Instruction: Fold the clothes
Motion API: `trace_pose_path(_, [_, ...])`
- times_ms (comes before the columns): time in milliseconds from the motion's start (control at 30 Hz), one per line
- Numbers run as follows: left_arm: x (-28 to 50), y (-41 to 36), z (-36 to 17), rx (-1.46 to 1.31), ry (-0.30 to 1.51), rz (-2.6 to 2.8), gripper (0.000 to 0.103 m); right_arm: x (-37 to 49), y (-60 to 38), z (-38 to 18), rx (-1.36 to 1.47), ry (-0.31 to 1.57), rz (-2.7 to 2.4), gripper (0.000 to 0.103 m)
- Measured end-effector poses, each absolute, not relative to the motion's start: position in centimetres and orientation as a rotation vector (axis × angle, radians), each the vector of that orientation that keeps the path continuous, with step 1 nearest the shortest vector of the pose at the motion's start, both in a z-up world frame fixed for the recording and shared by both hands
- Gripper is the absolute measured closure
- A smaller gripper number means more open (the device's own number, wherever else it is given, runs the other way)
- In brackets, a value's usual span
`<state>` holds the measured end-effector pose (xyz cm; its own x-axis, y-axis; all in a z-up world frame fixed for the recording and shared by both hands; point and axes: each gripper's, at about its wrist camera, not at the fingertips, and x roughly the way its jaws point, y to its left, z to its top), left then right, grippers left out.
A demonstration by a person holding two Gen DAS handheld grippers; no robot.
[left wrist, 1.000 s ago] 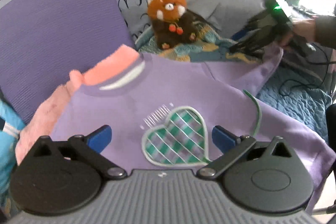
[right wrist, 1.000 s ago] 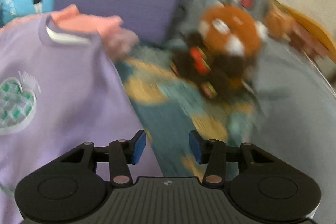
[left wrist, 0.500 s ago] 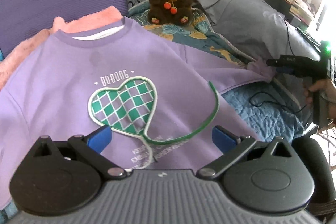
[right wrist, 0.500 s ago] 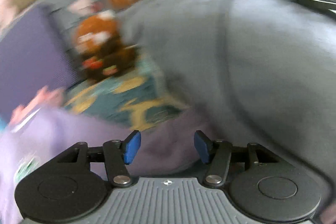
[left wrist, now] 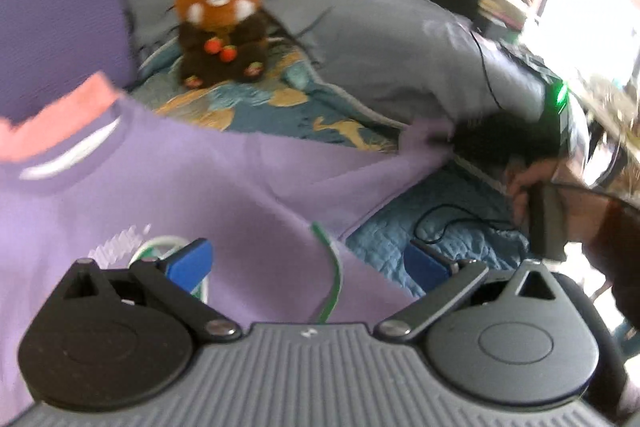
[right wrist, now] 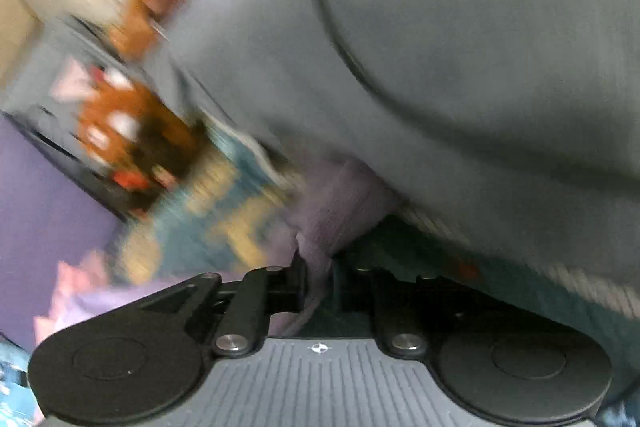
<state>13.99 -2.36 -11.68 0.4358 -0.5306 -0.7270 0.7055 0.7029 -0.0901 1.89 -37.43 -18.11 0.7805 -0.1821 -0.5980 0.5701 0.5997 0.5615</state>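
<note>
Since the frame half a second back, the right tool (right wrist: 318,281) has rolled over and its jaws, then spread with nothing between them, are closing on the cuff of the purple sweatshirt (left wrist: 208,187); a bunched fold of purple cloth now sits pinched between the 2 pads. In the left wrist view the scene has slid sideways too: the heart print that lay fully in sight is now mostly hidden behind the left tool (left wrist: 308,263), and only its green outline and the loose green cord (left wrist: 334,267) show.

The left tool hangs tilted downward over the sweatshirt's chest, its 2 blue pads spread wide and touching nothing. The right tool is seen from the left wrist view at the far end of the sleeve, a hand (left wrist: 532,183) wrapped round its handle, a green light glowing on top. The sleeve stretches from the body of the sweatshirt out to that tool.

The sweatshirt lies spread on the bed (left wrist: 440,227), its collar toward a pink fleece item (left wrist: 60,111). A red panda plush (left wrist: 222,27) sits upright beyond it, beside a grey quilt (left wrist: 380,43). The right wrist view is heavily blurred.
</note>
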Motion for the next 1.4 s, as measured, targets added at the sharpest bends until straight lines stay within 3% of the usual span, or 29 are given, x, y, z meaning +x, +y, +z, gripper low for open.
trace_pose_path(200, [13.7, -7.4, -13.3, 0.350, 0.757, -0.830, 0.000, 1.3, -38.0, -9.1, 0.648, 0.263, -0.366, 0.093])
trace_pose_path(367, [15.4, -10.1, -15.5, 0.318, 0.763, -0.809, 0.000, 3.1, -39.7, -4.2, 0.532, 0.243, -0.281, 0.093])
trace_pose_path(500, [19.1, -10.5, -17.2, 0.216, 0.827, -0.842, 0.000, 4.4, -38.8, -4.4, 0.437, 0.317, -0.238, 0.093])
trace_pose_path(667, [25.0, -8.0, -18.9, 0.039, 0.991, -0.968, 0.000, 3.8, -38.4, -6.9, 0.477, 0.362, -0.237, 0.093])
trace_pose_path(767, [27.4, -6.8, -19.7, 0.097, 1.003, -0.856, 0.000, 2.9, -38.3, -8.0, 0.509, 0.366, -0.240, 0.093])
trace_pose_path(900, [30.0, -4.9, -21.1, -0.063, 1.060, -0.825, 0.000, 2.1, -38.0, -9.1, 0.541, 0.358, -0.247, 0.093])
trace_pose_path(967, [30.4, -6.1, -23.0, 0.093, 1.088, -0.706, 0.000, 2.0, -37.7, -9.1, 0.526, 0.347, -0.248, 0.093])
trace_pose_path(1133, [26.3, -8.6, -23.8, 0.527, 0.876, -0.936, 0.000, 1.7, -36.5, -8.0, 0.484, 0.325, -0.194, 0.093])
trace_pose_path(1400, [27.0, -8.5, -24.6, 0.743, 0.893, -1.248, 0.000, 1.4, -35.0, -5.9, 0.395, 0.292, -0.141, 0.093])
